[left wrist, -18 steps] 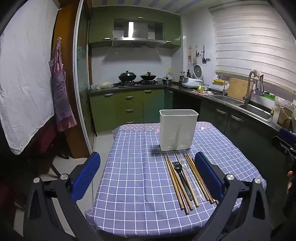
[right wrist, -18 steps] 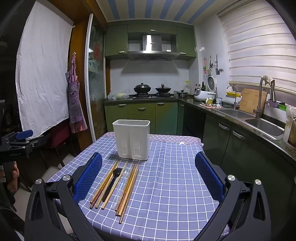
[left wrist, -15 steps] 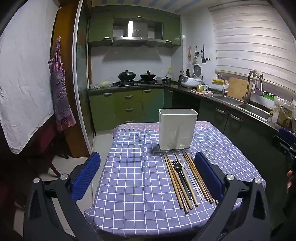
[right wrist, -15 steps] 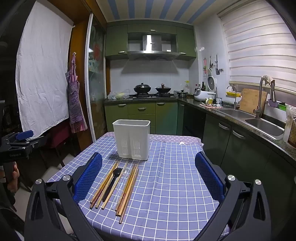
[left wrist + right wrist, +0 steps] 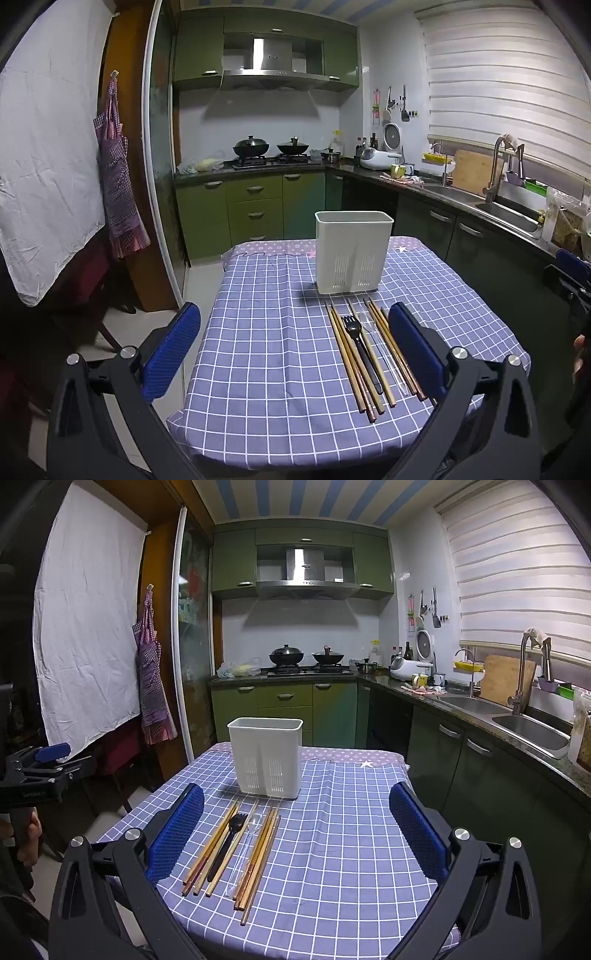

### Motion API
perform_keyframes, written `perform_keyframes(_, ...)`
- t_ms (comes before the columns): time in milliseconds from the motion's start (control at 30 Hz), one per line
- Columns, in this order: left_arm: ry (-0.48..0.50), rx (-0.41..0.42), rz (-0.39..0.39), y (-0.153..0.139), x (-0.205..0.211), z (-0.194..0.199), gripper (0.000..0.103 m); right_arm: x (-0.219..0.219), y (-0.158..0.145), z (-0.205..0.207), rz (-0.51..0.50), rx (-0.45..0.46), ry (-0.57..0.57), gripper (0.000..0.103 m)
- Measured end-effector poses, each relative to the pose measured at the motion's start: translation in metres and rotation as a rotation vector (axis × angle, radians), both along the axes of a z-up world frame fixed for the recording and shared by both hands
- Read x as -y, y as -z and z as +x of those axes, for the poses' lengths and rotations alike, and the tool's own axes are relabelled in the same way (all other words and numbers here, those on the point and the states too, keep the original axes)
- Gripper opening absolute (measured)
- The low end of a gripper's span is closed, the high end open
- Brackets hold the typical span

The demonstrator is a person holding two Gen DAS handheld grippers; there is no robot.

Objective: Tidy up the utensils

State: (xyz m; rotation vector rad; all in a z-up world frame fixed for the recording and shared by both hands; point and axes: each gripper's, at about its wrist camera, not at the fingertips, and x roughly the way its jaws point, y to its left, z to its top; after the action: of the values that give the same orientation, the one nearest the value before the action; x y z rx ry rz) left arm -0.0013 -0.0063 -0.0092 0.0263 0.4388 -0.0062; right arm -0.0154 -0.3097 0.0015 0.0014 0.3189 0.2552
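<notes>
A white slotted utensil holder (image 5: 352, 253) (image 5: 266, 757) stands upright on a table with a blue checked cloth (image 5: 266, 354) (image 5: 347, 834). In front of it lie several wooden chopsticks (image 5: 349, 354) (image 5: 258, 853), a black fork (image 5: 360, 349) (image 5: 223, 843) and a clear plastic spoon (image 5: 384, 354) (image 5: 246, 843), side by side. My left gripper (image 5: 295, 350) is open and empty, above the near edge, left of the utensils. My right gripper (image 5: 295, 830) is open and empty, to their right.
Green kitchen cabinets (image 5: 284, 705) with a stove and two pots (image 5: 306, 657) stand behind the table. A counter with a sink (image 5: 528, 731) runs along the right. An apron (image 5: 151, 679) and a white sheet (image 5: 85, 627) hang at the left.
</notes>
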Motion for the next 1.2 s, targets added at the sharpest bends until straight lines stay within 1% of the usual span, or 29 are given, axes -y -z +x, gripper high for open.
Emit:
perform_keyframes(267,0.004,-0.003,0.003,0.0029,0.0062,-0.0056,0.097,-0.0024,-0.0005,-0.0002,-0.001,-0.002,0.0,0.099)
perform_keyframes(300,0.005,-0.008,0.0,0.0025,0.0007,0.0009,0.097,-0.0024,-0.0004,-0.0002,-0.001,-0.002,0.0,0.099)
perform_keyframes(767,0.006,-0.011,0.0,0.002,0.0007,0.0012,0.097,-0.0015,-0.0004,0.0004,0.0,-0.003,-0.001,0.099)
perform_keyframes(1200,0.008,-0.016,0.003,0.0092,0.0035,0.0009,0.097,-0.0015,-0.0005,0.0005,0.001,-0.003,0.0,0.099)
